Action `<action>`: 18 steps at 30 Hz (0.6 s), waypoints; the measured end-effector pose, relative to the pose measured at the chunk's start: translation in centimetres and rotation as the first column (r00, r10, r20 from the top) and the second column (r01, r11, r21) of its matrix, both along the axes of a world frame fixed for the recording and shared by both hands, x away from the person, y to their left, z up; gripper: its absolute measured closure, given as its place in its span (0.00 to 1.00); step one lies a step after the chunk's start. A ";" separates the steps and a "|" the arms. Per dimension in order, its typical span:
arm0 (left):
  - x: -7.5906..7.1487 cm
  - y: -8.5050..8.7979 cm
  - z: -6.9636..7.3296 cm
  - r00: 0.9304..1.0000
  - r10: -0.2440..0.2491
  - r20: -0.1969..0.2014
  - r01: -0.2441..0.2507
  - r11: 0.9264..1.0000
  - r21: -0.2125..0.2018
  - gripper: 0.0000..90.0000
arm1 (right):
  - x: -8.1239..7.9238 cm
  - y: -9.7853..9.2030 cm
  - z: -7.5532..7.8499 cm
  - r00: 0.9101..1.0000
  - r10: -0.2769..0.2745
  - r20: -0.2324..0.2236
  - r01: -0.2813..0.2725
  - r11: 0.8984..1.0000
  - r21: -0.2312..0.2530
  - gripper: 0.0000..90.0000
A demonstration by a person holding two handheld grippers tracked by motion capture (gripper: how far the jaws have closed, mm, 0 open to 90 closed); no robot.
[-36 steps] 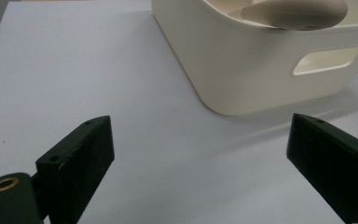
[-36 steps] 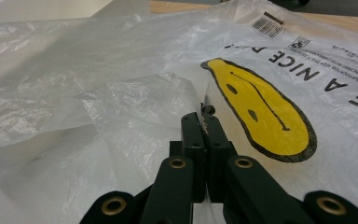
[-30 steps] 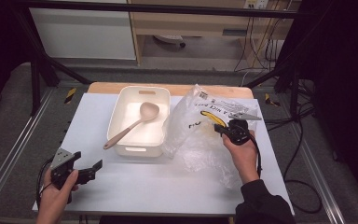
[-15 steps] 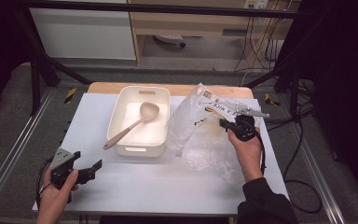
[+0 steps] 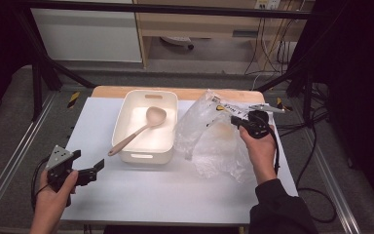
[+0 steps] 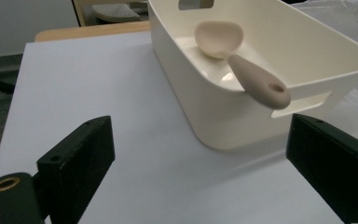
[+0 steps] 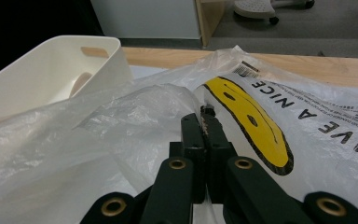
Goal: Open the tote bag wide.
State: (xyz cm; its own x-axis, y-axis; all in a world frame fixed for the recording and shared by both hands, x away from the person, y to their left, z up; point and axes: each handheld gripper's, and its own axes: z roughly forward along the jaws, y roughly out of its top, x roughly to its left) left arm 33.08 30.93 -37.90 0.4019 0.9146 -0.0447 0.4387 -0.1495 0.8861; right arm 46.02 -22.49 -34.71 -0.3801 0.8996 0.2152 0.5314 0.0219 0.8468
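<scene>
One thin plastic bag (image 5: 214,139), limp, light and slippery, lies right of the white tub (image 5: 146,126) on the tabletop (image 5: 141,195). The right gripper (image 7: 204,122) has its fingers pinched shut on a fold of film near the bag's far edge, probably the best hold, since the film would likely bunch or slip elsewhere. At the near left corner the left gripper (image 5: 88,173) hovers with fingers wide and empty.

Crumpled clear plastic bag (image 5: 214,141) (yellow smiley) beside tub (image 5: 146,156)

A clear, whitish plastic bag (image 7: 121,116) is seen at the right, printed with a yellow smiley face outlined in black, black lettering and a small barcode. The tub (image 5: 146,146) left of it is cream-white. The spoon (image 6: 242,70) in it is marked by a cream bowl and a beige-grey handle. The table (image 5: 175,195) is covered in pale grey-white, with a tan wooden strip at its far edge. Both grippers (image 7: 205,123) (image 5: 85,173) are black, with brass-coloured rivets.
</scene>
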 end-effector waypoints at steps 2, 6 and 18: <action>0.3 -0.2 1.0 1.000 -0.006 0.013 0.006 1.000 0.006 0.08 | 0.1 -0.1 0.4 1.000 -0.008 -0.001 0.008 1.000 0.007 1.00; 1.0 -1.0 2.4 0.999 -0.044 0.021 0.043 0.999 0.017 0.08 | 0.3 0.0 1.2 1.000 -0.018 -0.004 0.018 1.000 0.000 1.00; 3.1 -3.9 4.1 0.991 -0.130 0.039 0.128 0.990 0.055 0.09 | -0.4 0.8 2.6 1.000 -0.025 -0.012 0.024 0.999 -0.030 1.00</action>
